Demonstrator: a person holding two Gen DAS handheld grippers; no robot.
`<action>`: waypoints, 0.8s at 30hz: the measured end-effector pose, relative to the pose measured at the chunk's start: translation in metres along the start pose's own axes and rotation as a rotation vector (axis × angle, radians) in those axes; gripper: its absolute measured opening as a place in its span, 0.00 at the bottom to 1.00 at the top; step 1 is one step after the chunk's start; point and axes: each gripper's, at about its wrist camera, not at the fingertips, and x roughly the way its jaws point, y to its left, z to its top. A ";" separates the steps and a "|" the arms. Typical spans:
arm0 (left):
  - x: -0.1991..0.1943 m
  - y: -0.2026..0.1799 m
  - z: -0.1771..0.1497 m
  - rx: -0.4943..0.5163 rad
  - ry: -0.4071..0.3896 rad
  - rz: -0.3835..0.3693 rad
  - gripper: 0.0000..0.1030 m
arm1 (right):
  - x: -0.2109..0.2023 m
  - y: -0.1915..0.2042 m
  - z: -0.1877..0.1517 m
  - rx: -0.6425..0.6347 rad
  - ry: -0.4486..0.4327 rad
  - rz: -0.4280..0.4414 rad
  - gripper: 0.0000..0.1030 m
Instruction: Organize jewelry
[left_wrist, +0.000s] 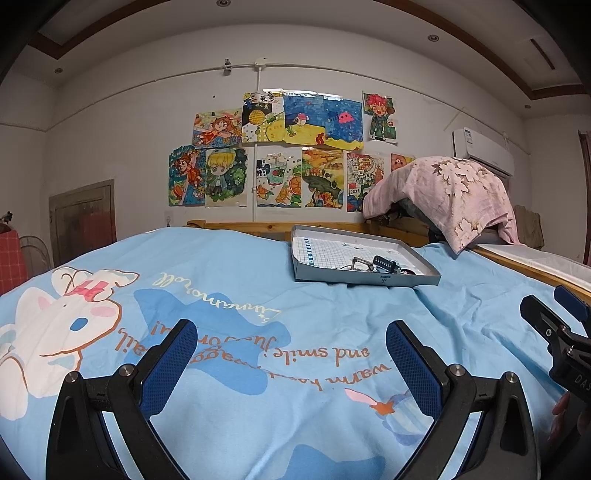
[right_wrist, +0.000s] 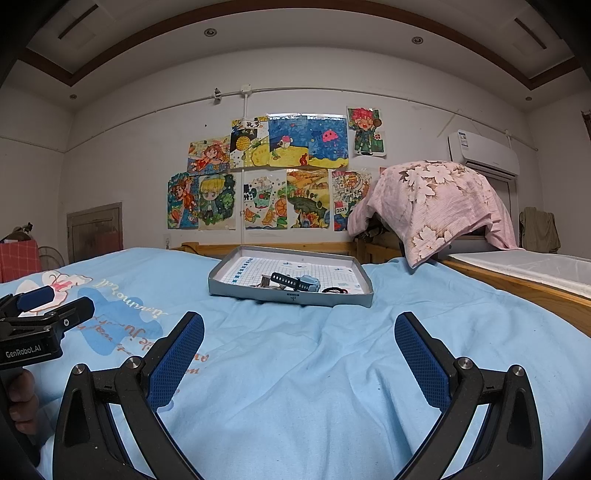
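A shallow grey box tray (left_wrist: 369, 281) (right_wrist: 236, 291) lies on the blue bedsheet toward the far edge of the bed. Inside it lie a dark watch band (right_wrist: 286, 281) (left_wrist: 385, 264), a light blue watch (right_wrist: 310, 284), and a small dark ring-like piece (right_wrist: 335, 291). My left gripper (left_wrist: 291, 345) is open and empty, low over the sheet, well short of the tray. My right gripper (right_wrist: 300, 338) is open and empty, also short of the tray. Each gripper shows at the edge of the other's view: the right gripper (left_wrist: 554, 314) and the left gripper (right_wrist: 55, 301).
A pink floral cloth (right_wrist: 436, 199) (left_wrist: 450, 192) covers a bulky object at the bed's far right. A wooden bed rail (right_wrist: 517, 288) runs along the right. Drawings (right_wrist: 266, 177) hang on the back wall.
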 end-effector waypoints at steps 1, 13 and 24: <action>-0.001 -0.001 0.000 0.000 0.000 0.000 1.00 | 0.000 0.000 0.000 0.000 0.000 0.000 0.99; 0.000 0.000 0.000 0.003 0.000 -0.001 1.00 | 0.001 0.002 -0.001 -0.003 0.003 0.004 0.98; 0.000 -0.002 0.000 0.005 -0.001 0.001 1.00 | 0.001 0.002 -0.001 -0.002 0.004 0.004 0.98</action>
